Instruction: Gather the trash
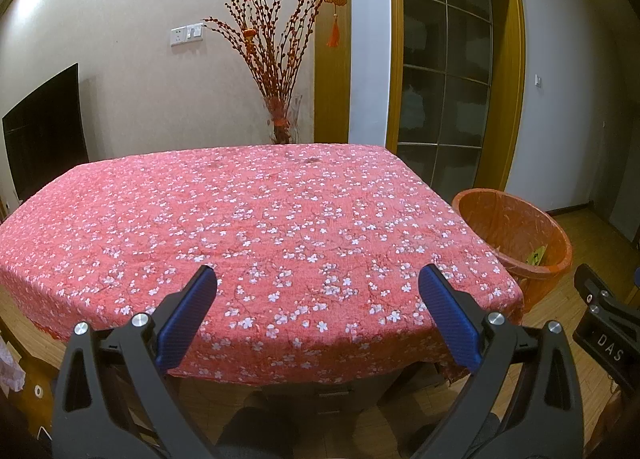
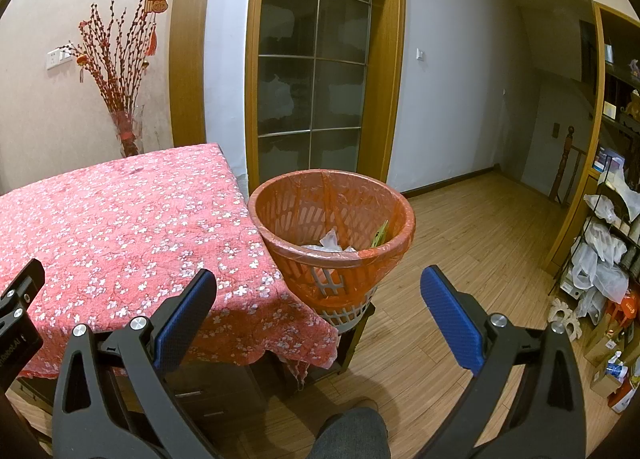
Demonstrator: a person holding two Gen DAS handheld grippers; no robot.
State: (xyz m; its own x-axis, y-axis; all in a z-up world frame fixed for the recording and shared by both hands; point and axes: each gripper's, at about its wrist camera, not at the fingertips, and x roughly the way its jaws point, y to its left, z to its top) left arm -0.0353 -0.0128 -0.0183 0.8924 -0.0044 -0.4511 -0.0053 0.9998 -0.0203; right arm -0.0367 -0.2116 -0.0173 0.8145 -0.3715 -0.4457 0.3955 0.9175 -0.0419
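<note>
My left gripper (image 1: 318,279) hangs over the near edge of the table (image 1: 256,211), its blue pads (image 1: 186,323) spread wide with nothing between them. Under it lies only the red tablecloth with white blossoms. My right gripper (image 2: 318,279) is also spread wide and holds nothing; it points past the table's near right corner toward the wooden floor (image 2: 460,259). From the left wrist view I see the body of the right gripper at the far right edge, and the right wrist view shows the left one at its left edge.

The trash basket (image 2: 394,215) stands just beside the right edge of the table, raised on a dark stand (image 2: 356,335), and lined with an orange bag. Inside it I see crumpled white paper (image 2: 330,241) and a greenish yellow wrapper (image 2: 380,235) leaning against the right inner wall. The tablecloth's corner hangs down close to the basket's left side; I cannot tell if they touch.

Behind the table, against the far wall, a vase of red branches (image 1: 276,59) stands, with a glass-panelled door (image 1: 444,71) to its right. Cluttered shelves (image 2: 612,227) with white bags fill the right side of the room.
</note>
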